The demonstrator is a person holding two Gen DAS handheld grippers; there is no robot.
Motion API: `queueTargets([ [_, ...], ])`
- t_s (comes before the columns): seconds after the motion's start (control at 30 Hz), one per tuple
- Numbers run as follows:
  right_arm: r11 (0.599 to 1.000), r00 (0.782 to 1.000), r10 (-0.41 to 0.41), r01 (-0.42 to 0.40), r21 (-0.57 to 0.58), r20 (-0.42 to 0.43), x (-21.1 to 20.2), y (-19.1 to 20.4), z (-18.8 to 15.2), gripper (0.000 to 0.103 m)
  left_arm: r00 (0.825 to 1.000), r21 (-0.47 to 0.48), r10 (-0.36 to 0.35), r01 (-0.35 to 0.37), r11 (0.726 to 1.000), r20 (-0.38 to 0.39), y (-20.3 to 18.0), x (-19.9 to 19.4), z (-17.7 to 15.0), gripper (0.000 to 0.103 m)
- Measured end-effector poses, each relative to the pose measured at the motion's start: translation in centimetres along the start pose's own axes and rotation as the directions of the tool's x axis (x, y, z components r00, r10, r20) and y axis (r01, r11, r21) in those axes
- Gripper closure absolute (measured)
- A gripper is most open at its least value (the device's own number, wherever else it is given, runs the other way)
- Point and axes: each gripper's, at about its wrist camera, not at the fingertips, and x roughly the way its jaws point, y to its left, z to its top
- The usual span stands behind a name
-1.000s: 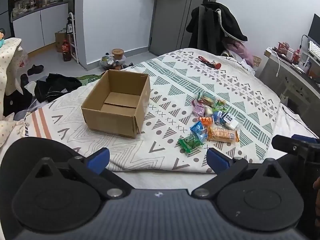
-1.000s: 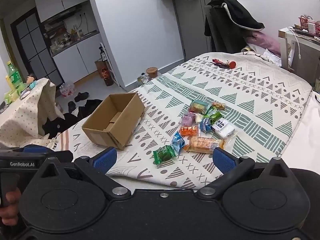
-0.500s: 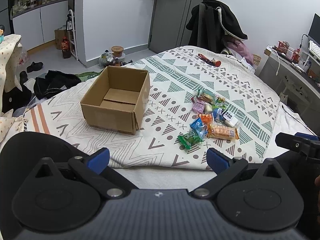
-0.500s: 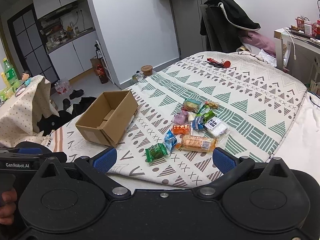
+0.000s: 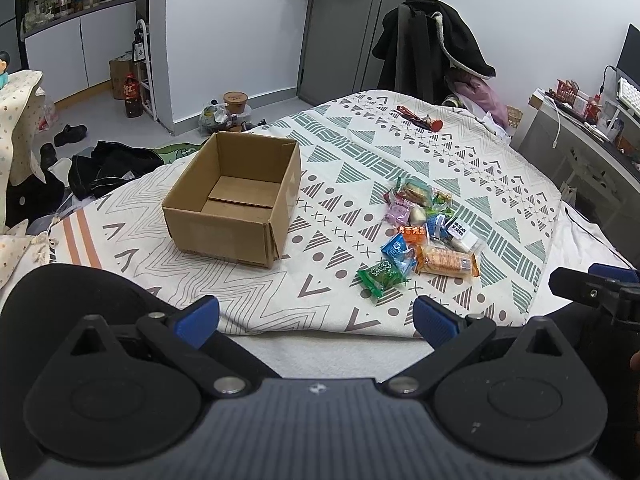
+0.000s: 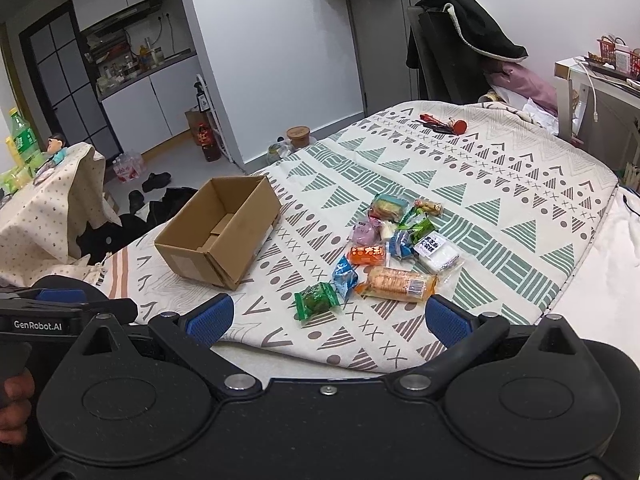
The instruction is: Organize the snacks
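Both grippers are backing up and rising over the near edge of the bed [image 5: 500, 152]: compared with a second ago the box [image 5: 236, 200] and the snacks [image 5: 424, 232] are sitting a little farther off and more of the blanket's front hem is showing. Nothing on the blanket is shifting, so the sorting is not yet under way (this reads as lining up for a first reach).

The left gripper [image 5: 316, 316] is hanging wide open with nothing between its blue pads, and the right gripper [image 6: 328, 316] is likewise spread wide and holding nothing.

The box is standing upright on the left part of the blanket, mouth up and empty, its long axis running from the near edge toward the far left. The snacks are lying in a loose cluster to its right, well apart from it. Nearest the grippers, the green packet [image 6: 316, 300] is lying flat at the cluster's front left, and the long orange cracker pack [image 6: 396, 284] is lying just right of it, its long axis running roughly across the view.
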Motion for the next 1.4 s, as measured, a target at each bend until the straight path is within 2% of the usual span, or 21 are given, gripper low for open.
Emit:
queueTargets([
  [1.07,1.000,1.000,-0.005,0.005,0.015,-0.007,0.4,-0.6,0.2,0.000,1.000,0.020,-0.003,0.003,1.000,-0.009,-1.0,0.2,-0.2,0.001],
  [1.4,0.999,1.000,0.007,-0.007,0.031,-0.008,0.9,-1.1,0.4,0.000,0.999,0.041,-0.001,0.003,0.999,-0.032,-1.7,0.7,0.9,0.001],
])
